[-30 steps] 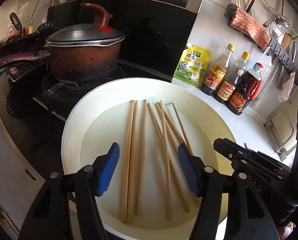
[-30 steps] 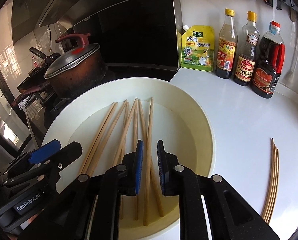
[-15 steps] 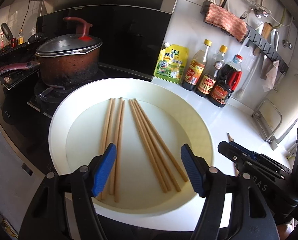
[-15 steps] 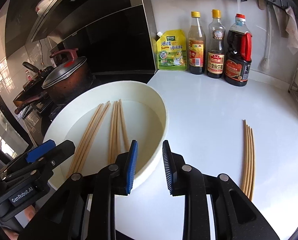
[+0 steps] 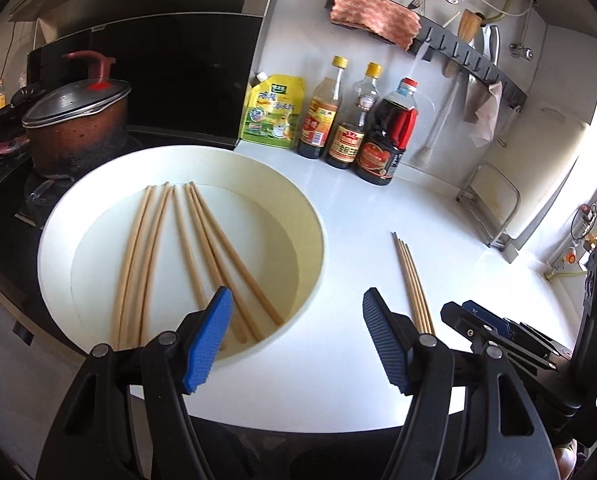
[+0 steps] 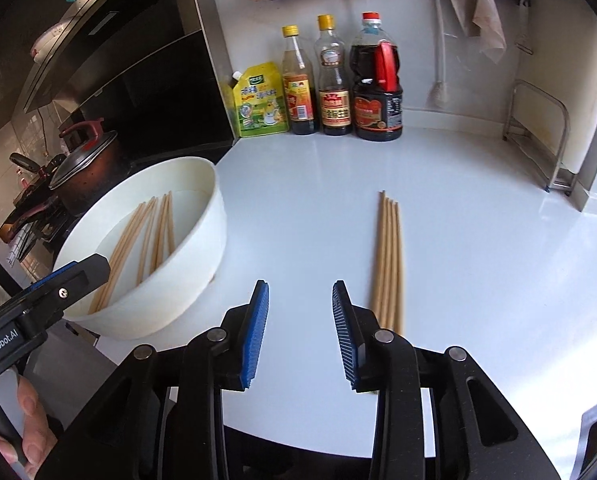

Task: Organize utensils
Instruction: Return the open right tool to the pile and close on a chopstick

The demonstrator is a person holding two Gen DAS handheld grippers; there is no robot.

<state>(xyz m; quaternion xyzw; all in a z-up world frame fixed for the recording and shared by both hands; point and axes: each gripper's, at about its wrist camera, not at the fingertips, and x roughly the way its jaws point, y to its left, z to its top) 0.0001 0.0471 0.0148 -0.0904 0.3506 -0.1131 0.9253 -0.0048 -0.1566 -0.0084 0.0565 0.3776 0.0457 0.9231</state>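
A white basin (image 5: 310, 216) (image 6: 202, 240) on the white counter holds several wooden chopsticks (image 5: 202, 240) (image 6: 154, 232). A neat row of several more chopsticks (image 5: 412, 280) (image 6: 388, 256) lies on the counter to its right. My left gripper (image 5: 294, 336) is open and empty over the basin's right rim. My right gripper (image 6: 298, 332) is open and empty above the counter, between the basin and the row of chopsticks. The left gripper's body (image 6: 38, 304) shows at the left of the right wrist view.
A lidded pot (image 5: 74, 128) sits on the stove left of the basin. A yellow pouch (image 5: 272, 110) and three sauce bottles (image 5: 354, 120) stand at the back wall. A metal rack (image 6: 546, 140) stands at the far right. A hook rail with cloths hangs above.
Both grippers have swung right, away from over the basin toward the counter. The right gripper, nearly shut around a chopstick in the basin a second ago, has opened and is empty.
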